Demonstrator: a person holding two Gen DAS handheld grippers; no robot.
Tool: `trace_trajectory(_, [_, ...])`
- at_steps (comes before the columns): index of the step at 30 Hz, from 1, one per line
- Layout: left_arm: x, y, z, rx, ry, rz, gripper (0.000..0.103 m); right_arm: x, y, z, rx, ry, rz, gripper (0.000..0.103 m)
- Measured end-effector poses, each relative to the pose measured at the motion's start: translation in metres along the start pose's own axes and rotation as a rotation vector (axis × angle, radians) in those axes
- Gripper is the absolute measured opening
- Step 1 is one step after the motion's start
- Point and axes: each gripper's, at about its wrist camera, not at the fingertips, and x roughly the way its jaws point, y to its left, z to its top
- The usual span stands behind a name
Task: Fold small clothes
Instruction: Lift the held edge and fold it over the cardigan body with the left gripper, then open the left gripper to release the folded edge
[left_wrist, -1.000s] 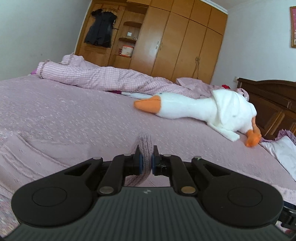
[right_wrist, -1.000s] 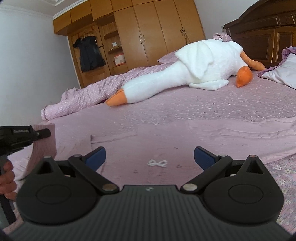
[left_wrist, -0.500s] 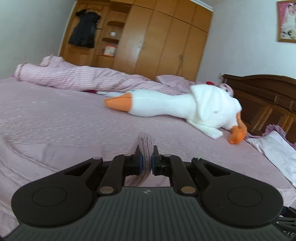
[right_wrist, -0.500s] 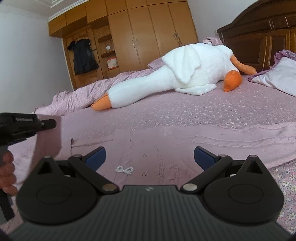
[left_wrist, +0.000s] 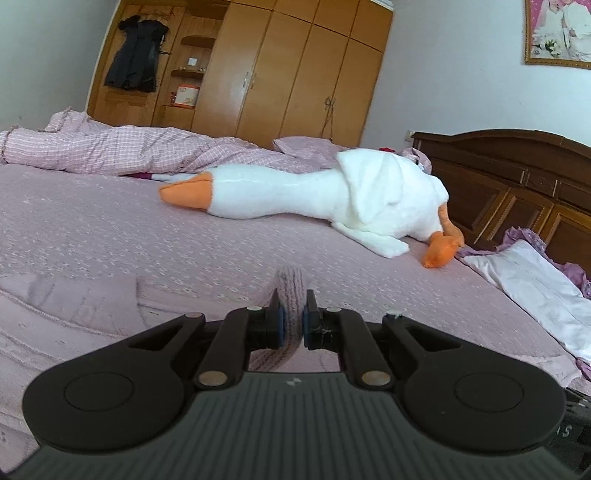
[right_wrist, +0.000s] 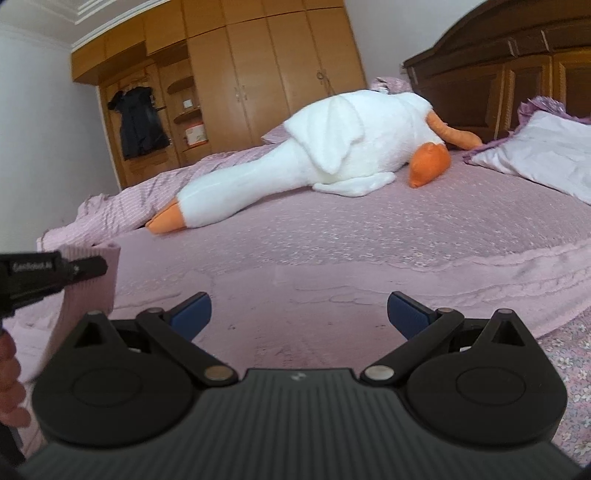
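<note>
A small pink knitted garment (left_wrist: 291, 291) lies spread on the pink bed. My left gripper (left_wrist: 292, 325) is shut on its ribbed edge and holds that part lifted. In the right wrist view the same ribbed edge (right_wrist: 90, 284) hangs from the left gripper (right_wrist: 88, 267) at the far left, and the rest of the garment (right_wrist: 332, 295) lies flat ahead. My right gripper (right_wrist: 297, 312) is open above the flat part, with nothing between its blue pads (right_wrist: 406, 310).
A large white plush goose (left_wrist: 332, 199) lies across the bed beyond the garment. A rumpled checked blanket (left_wrist: 110, 151) sits at the back left, a pale pillow (left_wrist: 535, 284) at the right by the dark headboard (left_wrist: 517, 184). A hand (right_wrist: 9, 373) holds the left gripper.
The left gripper has swung right with the ribbed edge still clamped. The right gripper has moved forward over the garment, so the white bow on it has passed out of sight.
</note>
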Motion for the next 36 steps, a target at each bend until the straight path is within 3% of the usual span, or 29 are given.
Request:
trace_trajectory(11, [0.004, -0.024, -0.015, 0.018, 0.009, -0.052, 0.01, 0.003, -0.014, -0.002, 0.037, 0.018, -0.03, 0.103])
trace_trajectory(32, [0.037, -0.041, -0.055, 0.046, 0.098, -0.068, 0.01, 0.008, -0.018, -0.002, 0.03, 0.036, -0.037, 0.103])
trace_trajectory(35, [0.038, -0.046, -0.058, 0.073, 0.111, -0.06, 0.012, 0.009, -0.019, -0.003, 0.033, 0.041, -0.039, 0.103])
trace_trajectory(36, [0.038, -0.047, -0.057, 0.076, 0.12, -0.063, 0.019, 0.009, -0.019, -0.003, 0.034, 0.042, -0.039, 0.103])
